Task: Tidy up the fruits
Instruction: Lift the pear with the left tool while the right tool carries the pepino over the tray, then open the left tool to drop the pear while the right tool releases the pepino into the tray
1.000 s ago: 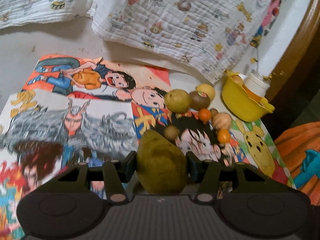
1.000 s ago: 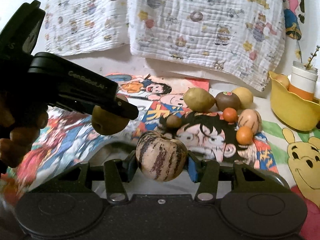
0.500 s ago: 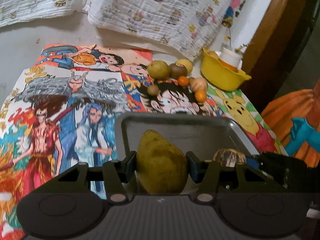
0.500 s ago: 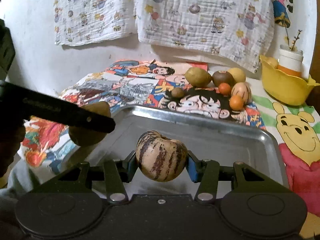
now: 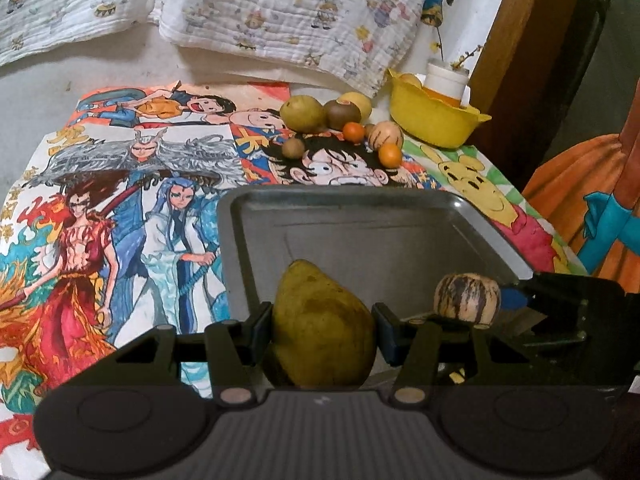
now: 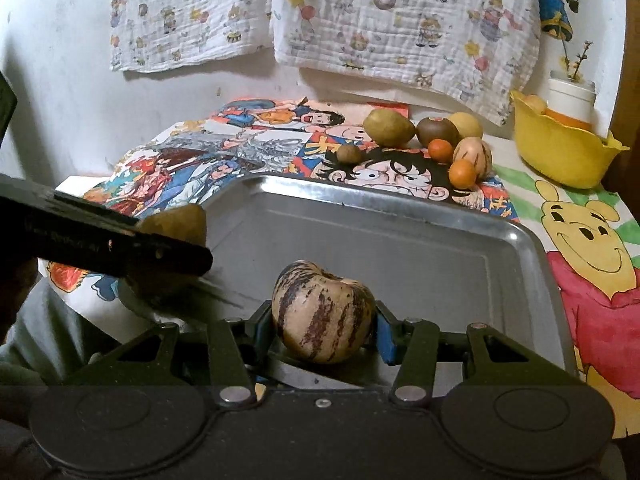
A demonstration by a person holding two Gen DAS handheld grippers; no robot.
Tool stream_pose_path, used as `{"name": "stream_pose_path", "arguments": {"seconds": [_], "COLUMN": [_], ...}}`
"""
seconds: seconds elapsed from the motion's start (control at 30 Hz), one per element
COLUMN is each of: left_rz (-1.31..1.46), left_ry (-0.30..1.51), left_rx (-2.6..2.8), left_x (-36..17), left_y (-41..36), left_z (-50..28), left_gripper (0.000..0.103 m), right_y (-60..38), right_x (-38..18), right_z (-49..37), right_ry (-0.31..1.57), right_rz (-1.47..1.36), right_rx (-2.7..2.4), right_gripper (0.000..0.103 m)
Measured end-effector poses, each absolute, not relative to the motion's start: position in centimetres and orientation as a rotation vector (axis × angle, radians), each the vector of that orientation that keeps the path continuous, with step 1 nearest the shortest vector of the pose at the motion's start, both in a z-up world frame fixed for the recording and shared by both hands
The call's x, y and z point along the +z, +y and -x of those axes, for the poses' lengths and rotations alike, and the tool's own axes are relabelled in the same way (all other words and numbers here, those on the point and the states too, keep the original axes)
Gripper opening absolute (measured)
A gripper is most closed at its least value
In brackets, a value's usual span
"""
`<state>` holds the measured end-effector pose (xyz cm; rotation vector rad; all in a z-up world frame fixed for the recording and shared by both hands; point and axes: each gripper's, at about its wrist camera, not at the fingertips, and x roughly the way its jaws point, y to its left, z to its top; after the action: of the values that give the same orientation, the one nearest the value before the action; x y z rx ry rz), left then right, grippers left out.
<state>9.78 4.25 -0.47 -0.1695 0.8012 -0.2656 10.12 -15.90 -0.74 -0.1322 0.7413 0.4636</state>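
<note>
The left gripper (image 5: 324, 320) pinches a green pear (image 5: 320, 328) tight between its two pads, over the near left part of the metal tray (image 5: 360, 220). Just to its right, the right gripper (image 6: 324, 324) pinches a round striped fruit (image 6: 322, 312), also over the tray. Past the tray, more fruits (image 6: 428, 136) sit in a bunch on the cartoon mat (image 5: 120, 200). A yellow bowl (image 6: 560, 152) stands far right.
</note>
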Motion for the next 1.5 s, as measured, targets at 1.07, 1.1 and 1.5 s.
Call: {"name": "stream_pose_path", "arguments": {"seconds": [1.07,1.1,1.5], "left_rz": [0.073,0.067,0.082], "left_ry": [0.733,0.731,0.796], "left_rx": [-0.220,-0.209,-0.092], "left_x": [1.0,1.0,1.2], "left_y": [5.8,6.0,9.7], "left_z": [-7.0,-6.8,-7.2], "left_gripper": [0.096,0.098,0.102], "right_y": [-18.3,-18.5,-23.1], "right_x": [0.7,0.8,1.5], "right_z": [-8.6,-8.5,-10.0], "right_ry": [0.691,0.687,0.669], "right_rz": [0.112,0.117,0.136], "right_rx": [0.450,0.441,0.261], "right_gripper": [0.088,0.092,0.102]}}
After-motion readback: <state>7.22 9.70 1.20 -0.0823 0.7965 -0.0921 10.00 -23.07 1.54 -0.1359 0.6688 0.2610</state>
